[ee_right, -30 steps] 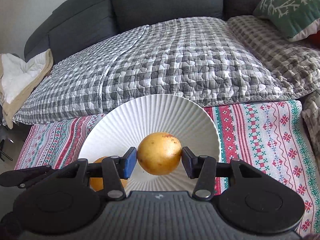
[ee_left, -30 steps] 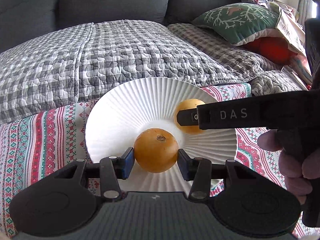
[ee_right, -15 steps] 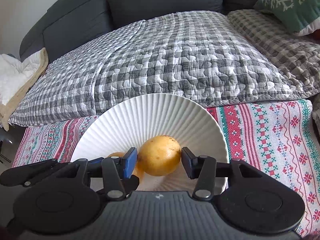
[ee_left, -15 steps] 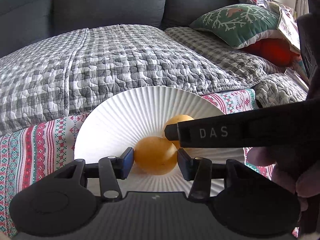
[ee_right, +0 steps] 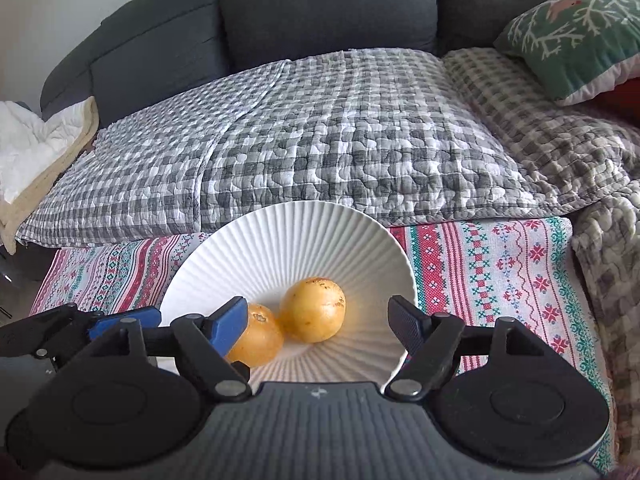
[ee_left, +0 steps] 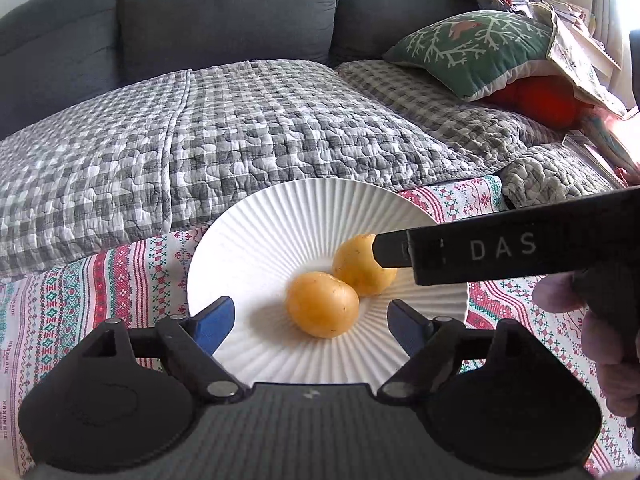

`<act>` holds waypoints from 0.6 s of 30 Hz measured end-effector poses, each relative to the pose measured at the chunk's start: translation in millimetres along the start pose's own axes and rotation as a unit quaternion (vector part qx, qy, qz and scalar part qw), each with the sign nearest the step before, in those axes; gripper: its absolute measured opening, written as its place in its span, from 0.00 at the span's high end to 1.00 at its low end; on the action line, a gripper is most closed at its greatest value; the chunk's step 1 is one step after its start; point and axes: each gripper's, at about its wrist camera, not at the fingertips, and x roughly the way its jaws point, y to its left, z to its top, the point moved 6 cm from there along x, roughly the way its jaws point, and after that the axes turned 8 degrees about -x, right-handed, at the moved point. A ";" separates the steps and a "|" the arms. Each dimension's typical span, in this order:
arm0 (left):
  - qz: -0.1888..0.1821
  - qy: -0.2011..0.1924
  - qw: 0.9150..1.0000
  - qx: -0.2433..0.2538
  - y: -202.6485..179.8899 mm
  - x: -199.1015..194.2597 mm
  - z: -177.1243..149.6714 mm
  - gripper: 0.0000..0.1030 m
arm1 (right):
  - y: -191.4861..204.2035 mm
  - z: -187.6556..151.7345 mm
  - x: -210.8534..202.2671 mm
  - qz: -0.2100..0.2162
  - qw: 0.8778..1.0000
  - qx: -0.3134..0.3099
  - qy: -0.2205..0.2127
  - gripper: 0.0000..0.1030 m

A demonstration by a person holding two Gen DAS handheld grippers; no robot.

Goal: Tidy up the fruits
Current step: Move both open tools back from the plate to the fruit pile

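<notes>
Release step: both fruits (ee_left: 322, 305) (ee_right: 312, 309) rest touching on the plate (ee_left: 256, 248), left tongs (ee_left: 310, 320) and right tongs (ee_right: 318, 320) released; next, withdraw clear.

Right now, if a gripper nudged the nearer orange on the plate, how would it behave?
The nearer orange is round, so it would probably roll. It touches the other orange, so that may shift too. The plate looks dished, likely keeping both in.

Bright daylight, seemingly from the right, glaring there; sharp centre, fisheye-bent edges.
</notes>
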 end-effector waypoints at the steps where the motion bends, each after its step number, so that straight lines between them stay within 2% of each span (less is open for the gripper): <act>1: 0.002 0.000 1.000 0.000 -0.1 -5.4 -1.9 0.23 | -0.1 -1.4 -3.9 -0.002 1.000 0.000 0.000 0.24; 10: 0.021 0.010 1.000 0.004 -0.9 -44.6 -20.0 0.13 | 8.7 -12.9 -40.4 -0.011 1.000 -0.006 -0.007 0.10; 18: 0.037 0.024 0.999 -0.010 2.5 -74.9 -42.9 0.09 | 19.3 -35.4 -65.2 -0.014 1.000 -0.009 -0.002 0.05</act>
